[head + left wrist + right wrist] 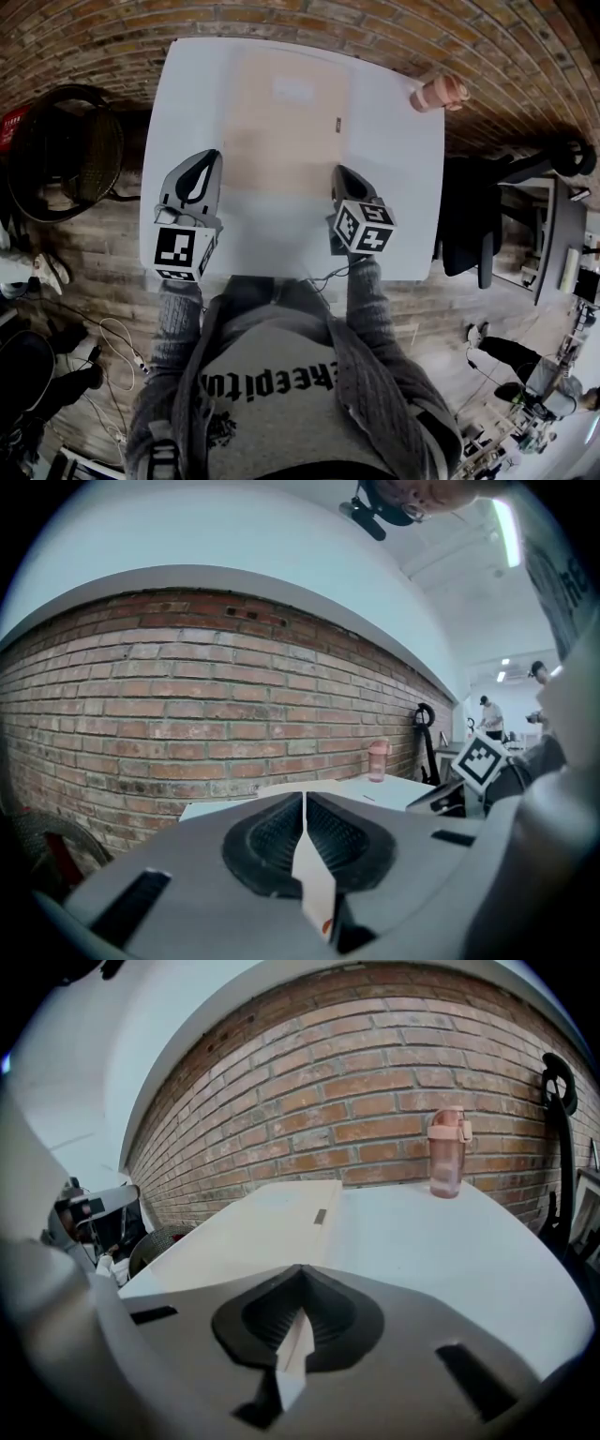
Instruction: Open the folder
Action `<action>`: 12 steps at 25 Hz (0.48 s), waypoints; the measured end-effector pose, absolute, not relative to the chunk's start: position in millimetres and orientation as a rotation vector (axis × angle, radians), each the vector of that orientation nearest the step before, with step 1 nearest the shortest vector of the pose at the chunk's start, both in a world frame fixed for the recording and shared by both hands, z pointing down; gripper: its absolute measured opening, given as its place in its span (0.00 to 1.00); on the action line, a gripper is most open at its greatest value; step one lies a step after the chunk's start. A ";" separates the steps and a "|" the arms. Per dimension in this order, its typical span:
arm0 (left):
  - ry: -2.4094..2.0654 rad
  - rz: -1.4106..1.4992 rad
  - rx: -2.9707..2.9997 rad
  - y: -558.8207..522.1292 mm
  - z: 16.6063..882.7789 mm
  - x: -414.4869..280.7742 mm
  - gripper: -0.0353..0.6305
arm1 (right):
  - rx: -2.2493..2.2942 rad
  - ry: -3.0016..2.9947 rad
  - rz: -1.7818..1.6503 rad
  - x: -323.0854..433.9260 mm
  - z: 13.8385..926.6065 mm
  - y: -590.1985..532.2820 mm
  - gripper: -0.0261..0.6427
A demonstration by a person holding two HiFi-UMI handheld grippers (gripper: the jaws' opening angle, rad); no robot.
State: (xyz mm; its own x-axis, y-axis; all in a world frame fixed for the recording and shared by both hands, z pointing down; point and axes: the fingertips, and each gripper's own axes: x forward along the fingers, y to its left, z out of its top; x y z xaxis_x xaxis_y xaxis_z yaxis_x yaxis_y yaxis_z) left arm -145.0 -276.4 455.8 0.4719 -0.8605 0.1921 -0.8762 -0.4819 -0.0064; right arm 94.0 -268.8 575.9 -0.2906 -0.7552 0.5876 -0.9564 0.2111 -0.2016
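A beige folder (286,122) lies flat and closed on the white table (394,178), with a small dark clasp (337,124) near its right edge. My left gripper (212,156) hangs just off the folder's near left corner, its jaws shut with nothing between them. Over the near right corner is my right gripper (337,172), also shut and empty. In the right gripper view the folder (272,1211) stretches away ahead of the closed jaws (300,1271). The left gripper view looks almost level past its closed jaws (304,799), so only a thin strip of the folder (300,786) shows.
A pink bottle (439,93) stands at the table's far right corner, by the brick wall (375,1072). A black wire basket (66,150) sits left of the table. A black office chair (469,225) and a desk stand to the right.
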 end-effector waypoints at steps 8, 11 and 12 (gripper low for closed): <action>-1.270 0.714 2.855 -247.7 500.0 -111.3 0.07 | 1.592 -2.130 0.761 94.9 574.8 -269.0 0.04; -1.178 0.882 2.932 -237.3 515.6 -101.5 0.14 | 1.587 -2.130 0.759 93.7 574.4 -269.3 0.04; -1.140 0.956 2.959 -233.8 521.8 -97.8 0.22 | 1.586 -2.131 0.759 93.5 574.4 -269.5 0.04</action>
